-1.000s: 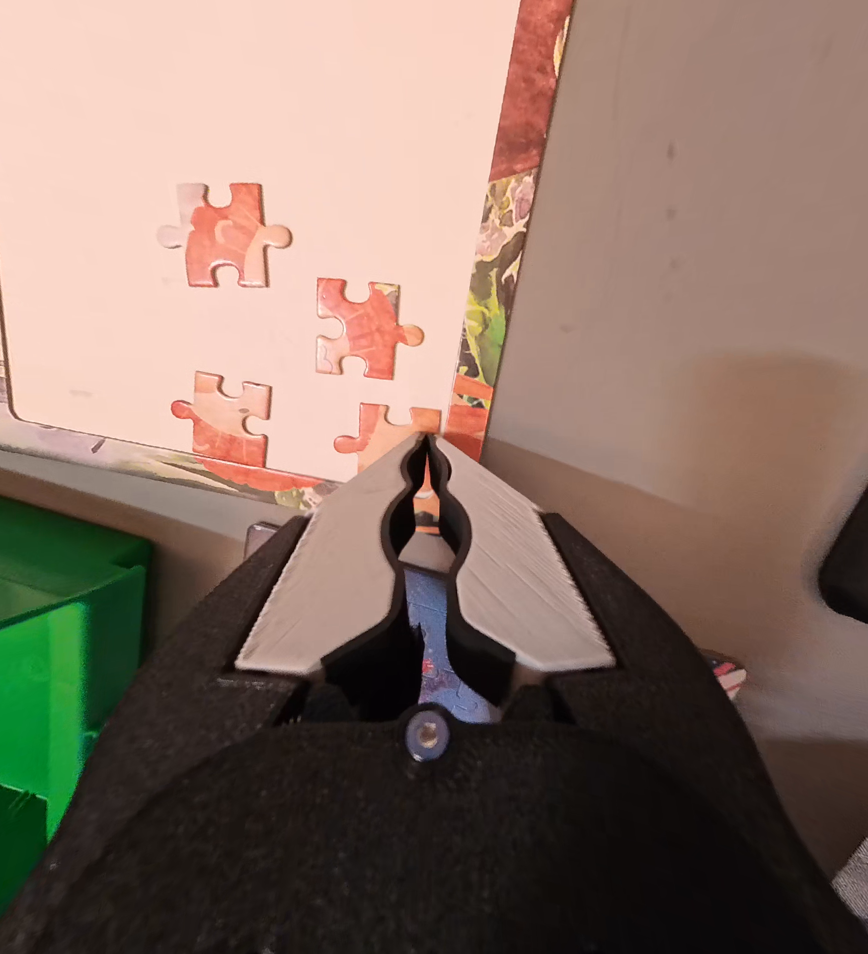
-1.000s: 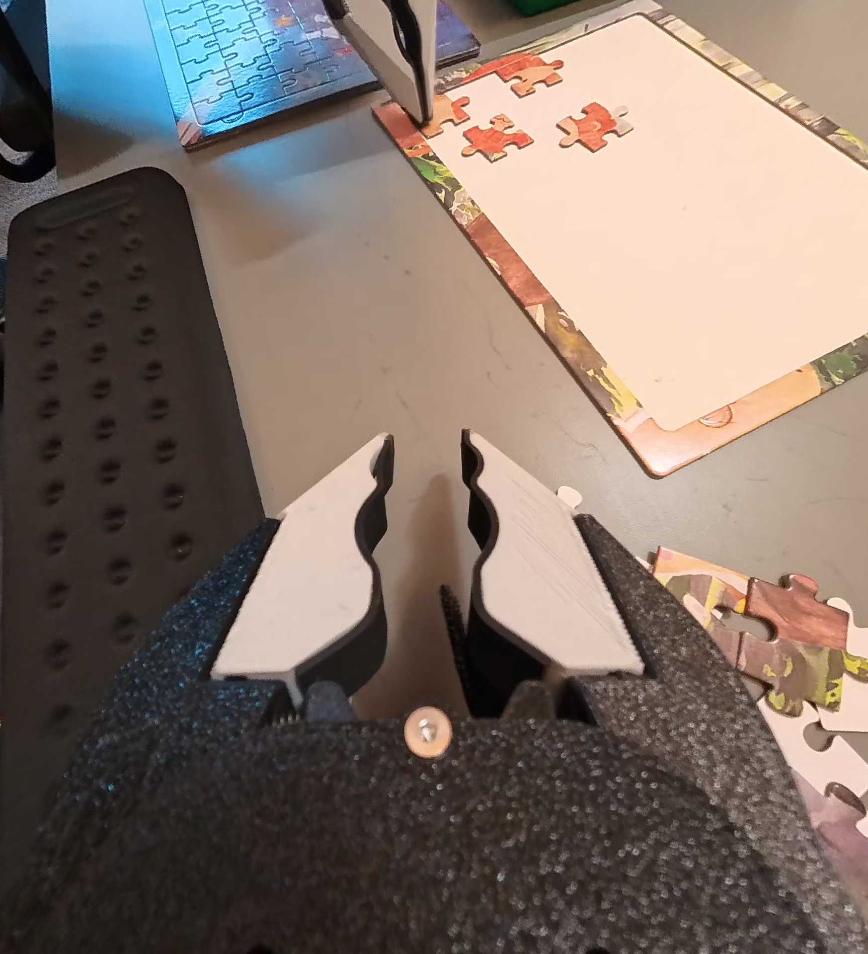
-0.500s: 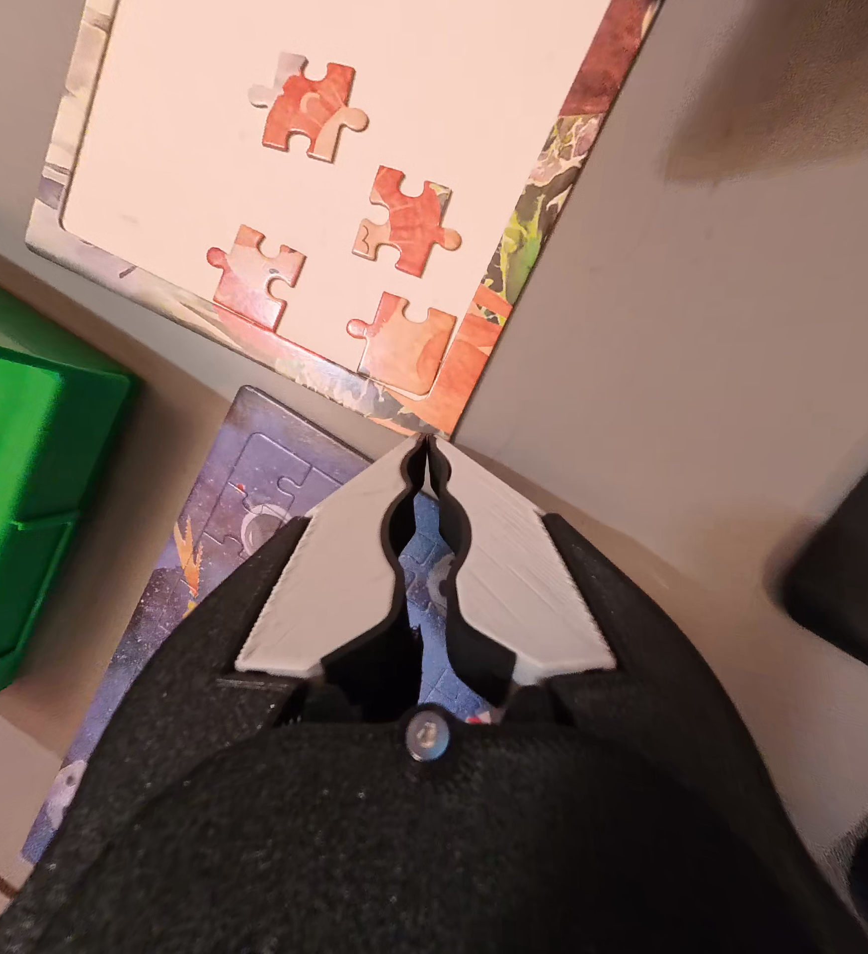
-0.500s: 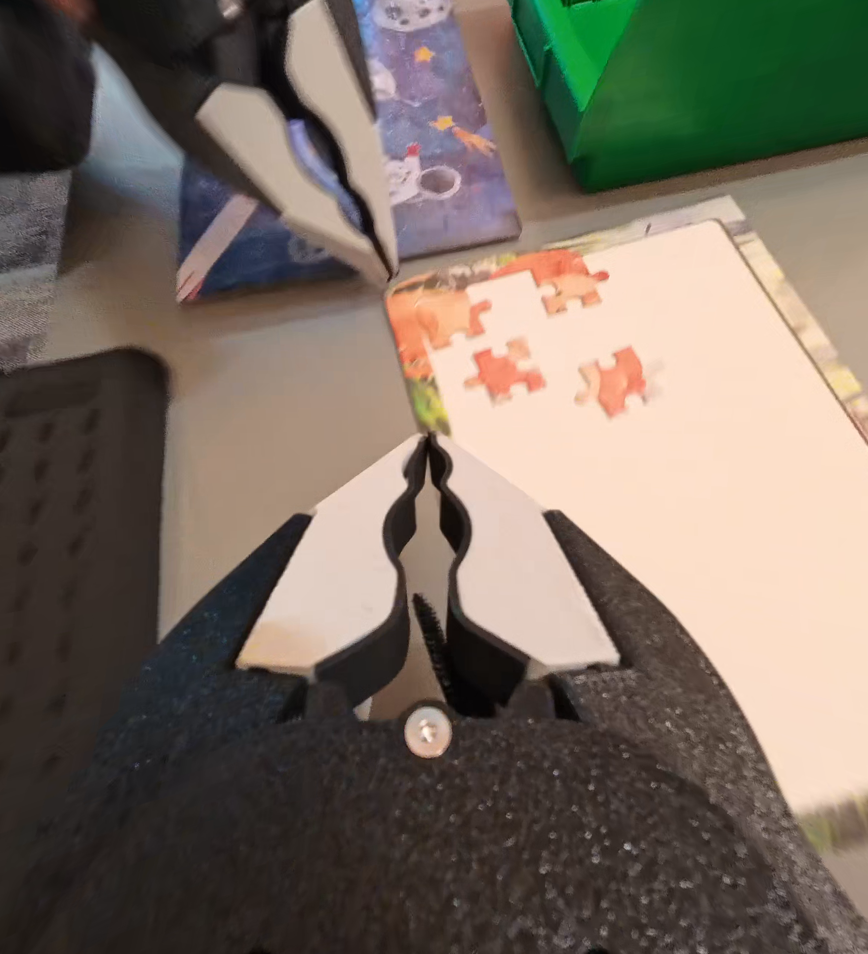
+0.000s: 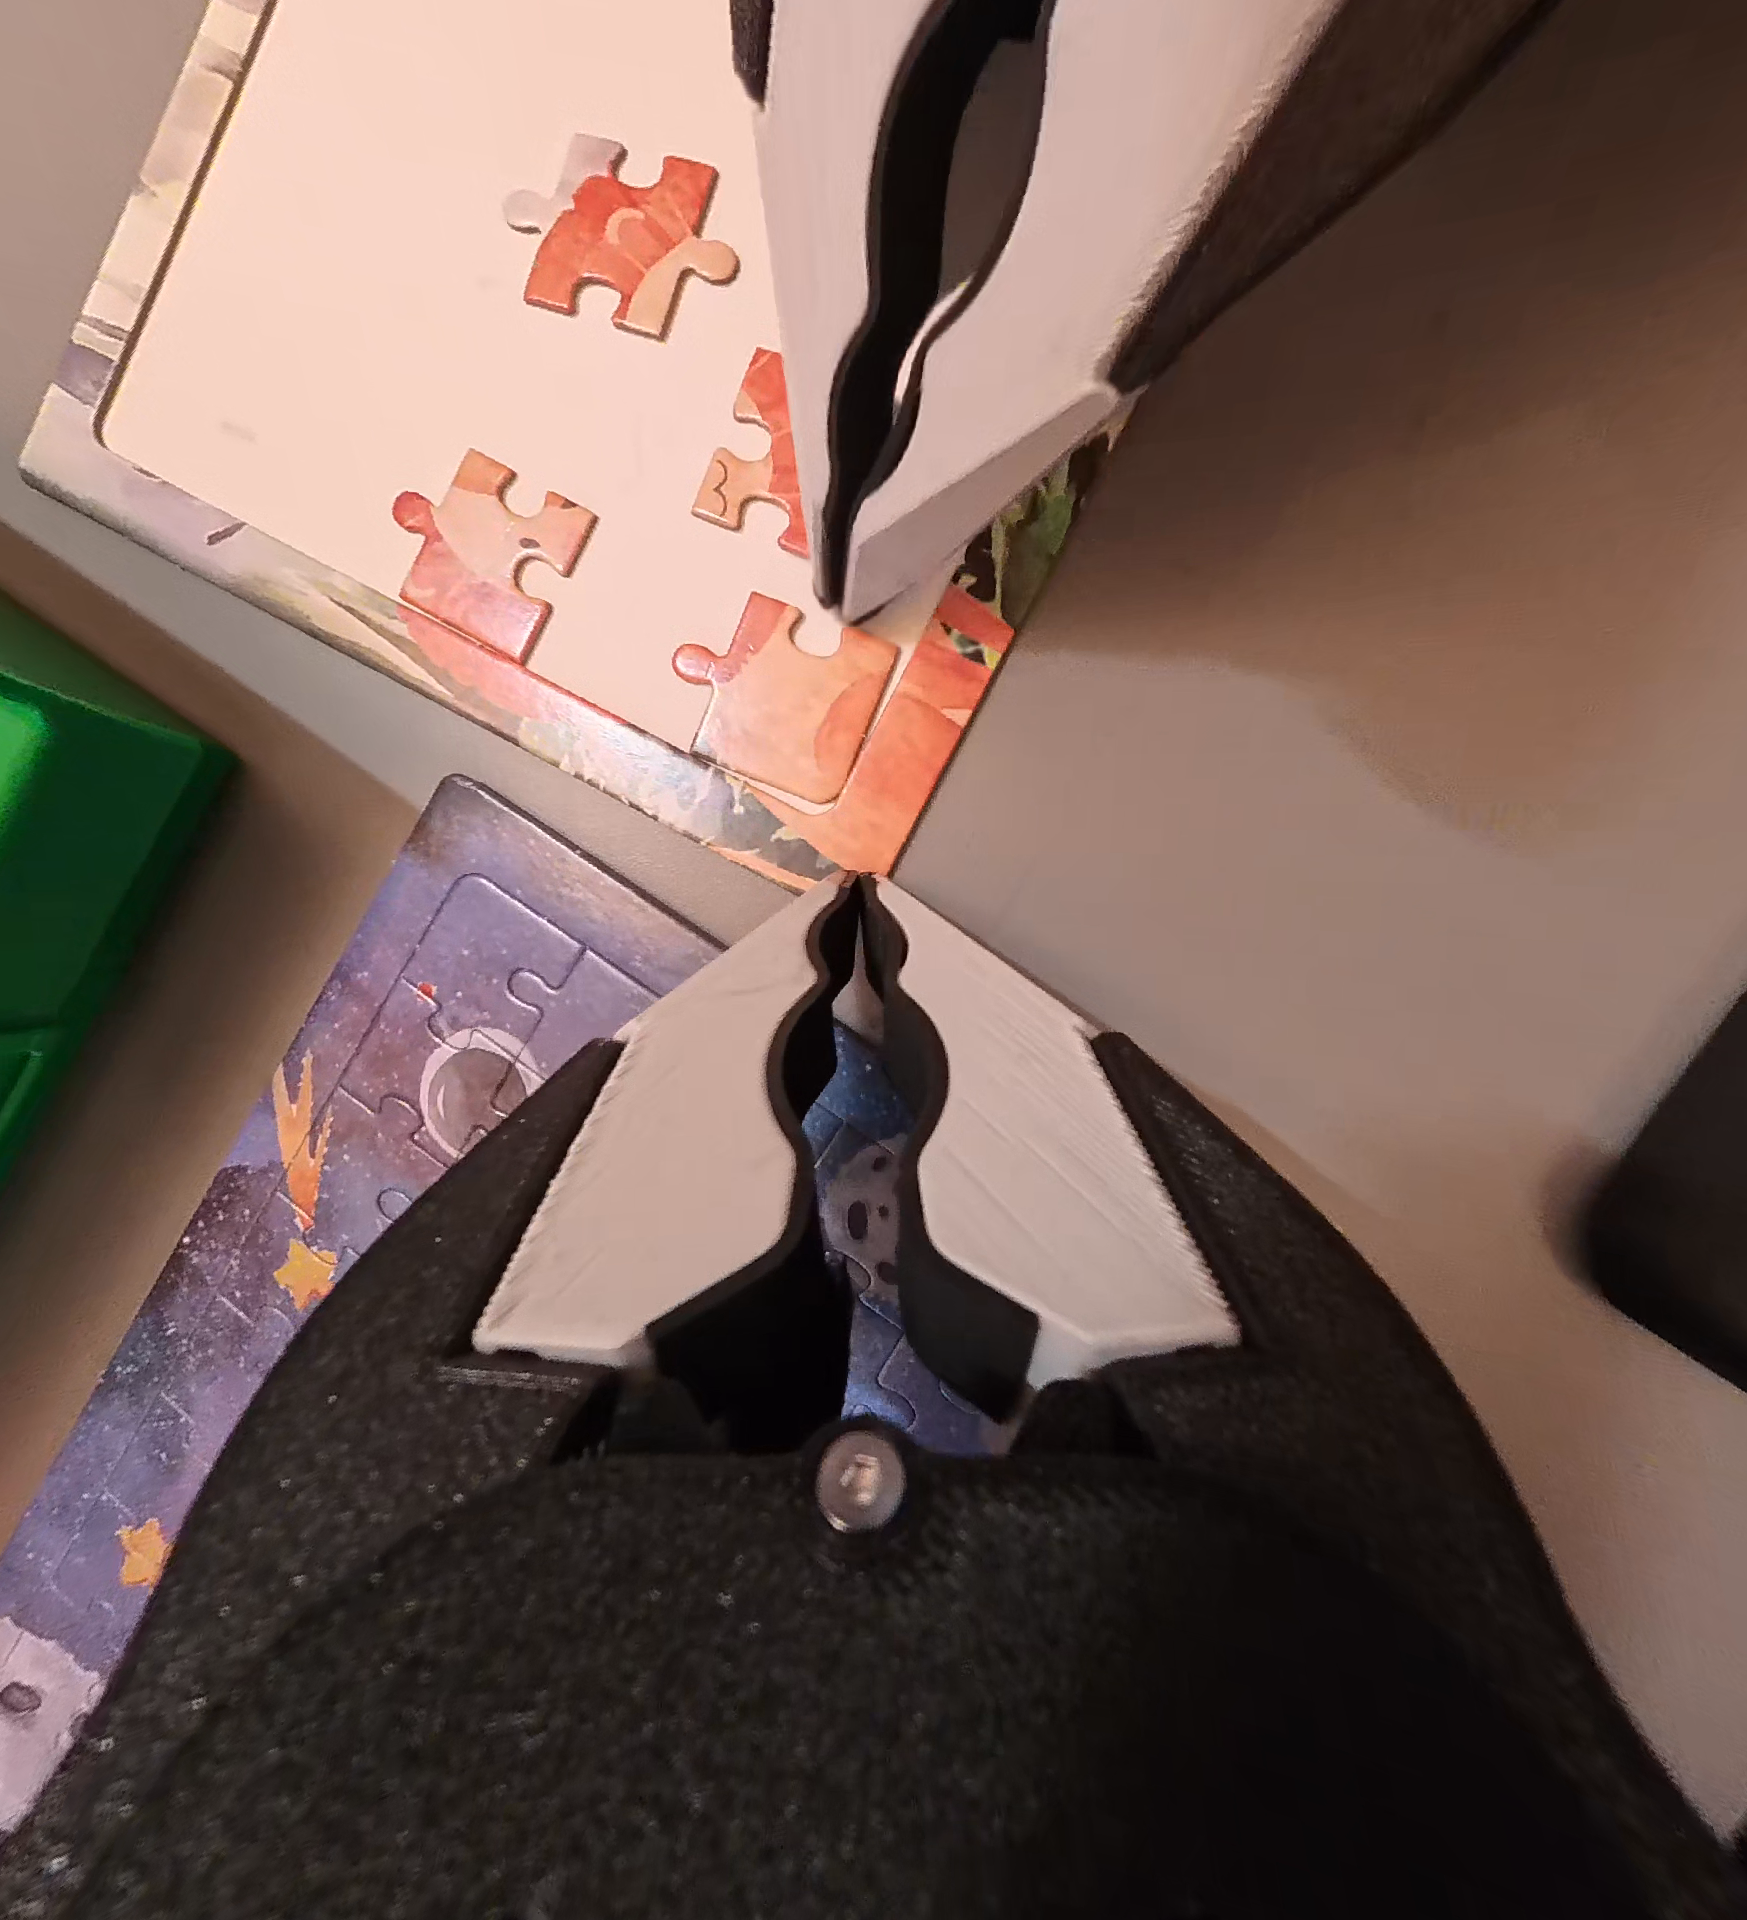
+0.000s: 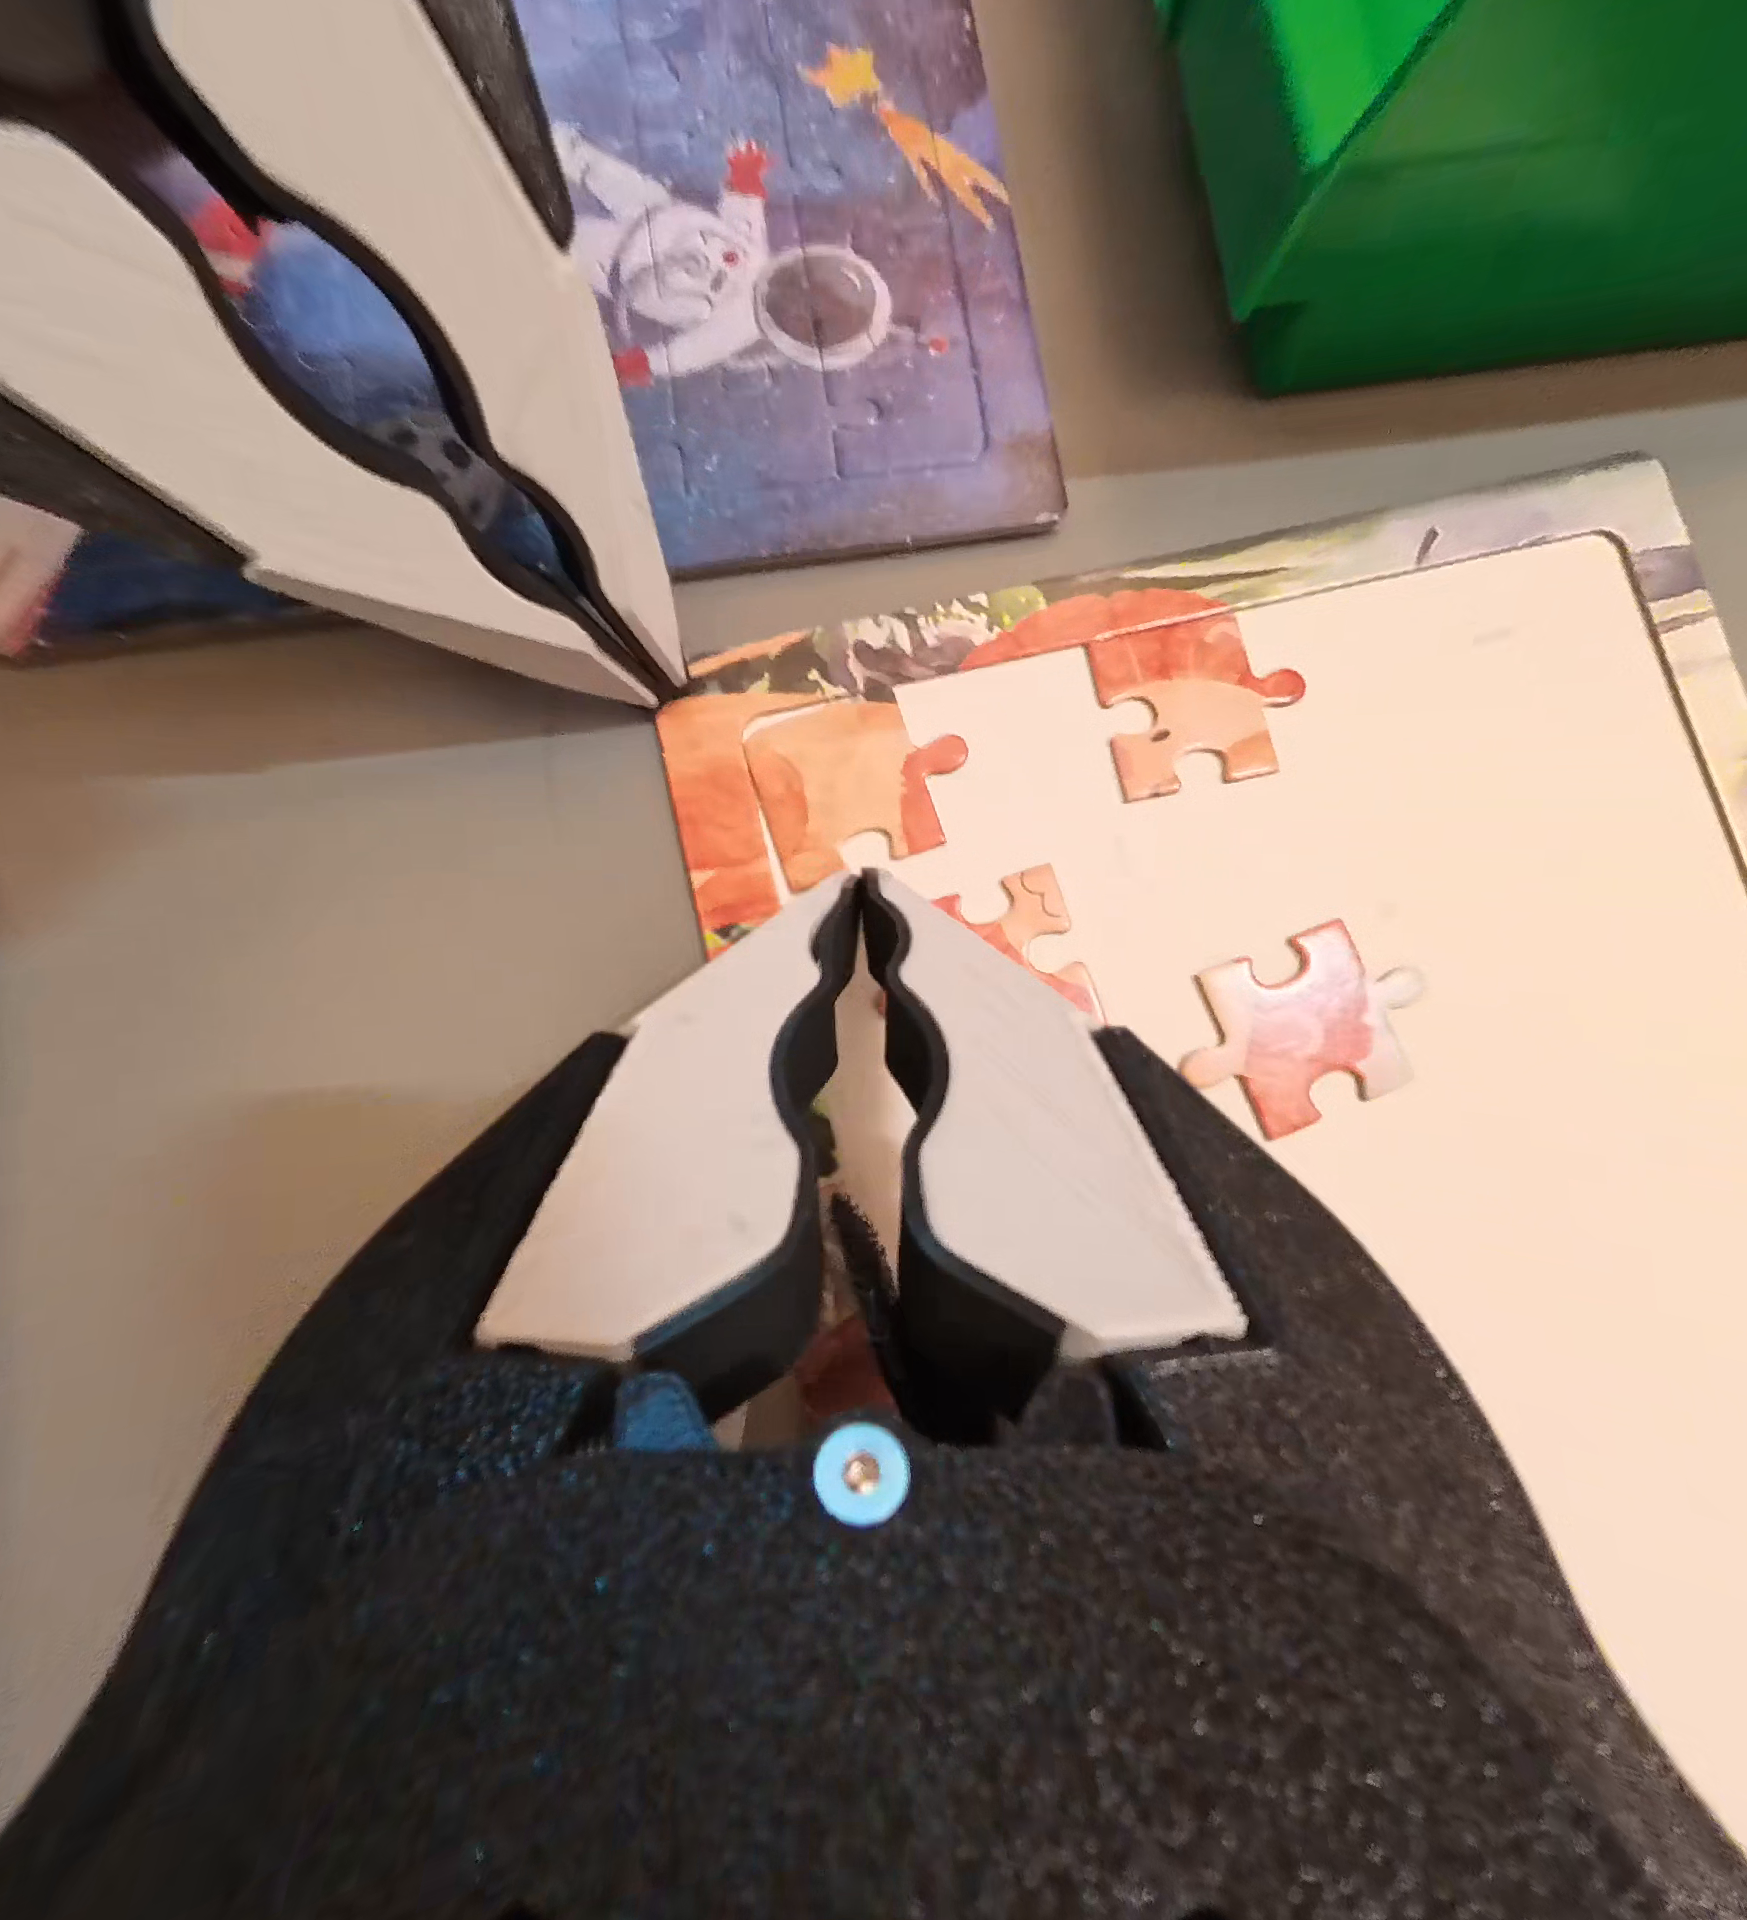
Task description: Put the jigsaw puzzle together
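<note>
Corner piece (image 5: 796, 717) lies just beyond clenched right gripper (image 6: 861, 881); left gripper (image 5: 856, 883) clenched.

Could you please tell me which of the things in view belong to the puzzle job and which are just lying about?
Part of the job:
- puzzle tray with its picture border
- corner piece seated in the tray's corner
- three loose orange pieces on the tray
- right gripper, shut, tips at the corner piece
- left gripper, shut, near the tray's corner

Lying about:
- finished space puzzle
- green box
</note>
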The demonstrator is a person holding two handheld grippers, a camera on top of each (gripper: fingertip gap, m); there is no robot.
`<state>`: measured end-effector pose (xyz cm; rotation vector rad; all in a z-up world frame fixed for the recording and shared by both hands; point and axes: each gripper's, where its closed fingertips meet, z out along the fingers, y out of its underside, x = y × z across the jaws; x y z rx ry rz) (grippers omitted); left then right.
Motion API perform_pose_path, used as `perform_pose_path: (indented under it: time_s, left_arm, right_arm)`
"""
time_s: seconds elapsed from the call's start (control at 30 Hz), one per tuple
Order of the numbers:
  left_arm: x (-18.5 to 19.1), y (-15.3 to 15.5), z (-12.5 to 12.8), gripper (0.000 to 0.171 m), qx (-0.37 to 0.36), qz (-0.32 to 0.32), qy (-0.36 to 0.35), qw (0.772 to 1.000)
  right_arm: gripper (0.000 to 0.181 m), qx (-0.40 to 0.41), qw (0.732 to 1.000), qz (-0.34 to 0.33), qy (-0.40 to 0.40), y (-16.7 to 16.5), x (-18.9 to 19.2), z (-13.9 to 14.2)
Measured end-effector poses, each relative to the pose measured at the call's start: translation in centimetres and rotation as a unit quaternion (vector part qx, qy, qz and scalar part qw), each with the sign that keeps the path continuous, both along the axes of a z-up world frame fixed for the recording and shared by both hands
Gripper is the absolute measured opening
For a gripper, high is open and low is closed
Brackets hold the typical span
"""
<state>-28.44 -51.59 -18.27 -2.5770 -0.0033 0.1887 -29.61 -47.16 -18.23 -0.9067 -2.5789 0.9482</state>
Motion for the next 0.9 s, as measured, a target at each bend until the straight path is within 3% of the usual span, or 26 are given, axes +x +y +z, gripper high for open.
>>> perform_pose_path:
  time_s: [0.4,0.77,0.9]
  left_arm:
    - [0.0,-0.2,0.0,0.000,-0.010,-0.007,0.007,1.000]
    - [0.1,-0.2,0.0,0.000,-0.011,-0.006,0.006,1.000]
    - [-0.1,-0.1,0.5,0.000,-0.009,-0.002,0.007,1.000]
  right_arm:
    - [0.000,-0.021,1.000,-0.004,-0.003,0.1,-0.9,1.2]
    - [0.000,-0.049,0.998,0.004,-0.047,-1.1,-0.6,0.0]
    - [0.000,-0.048,0.998,-0.032,0.000,1.0,-3.3,1.8]
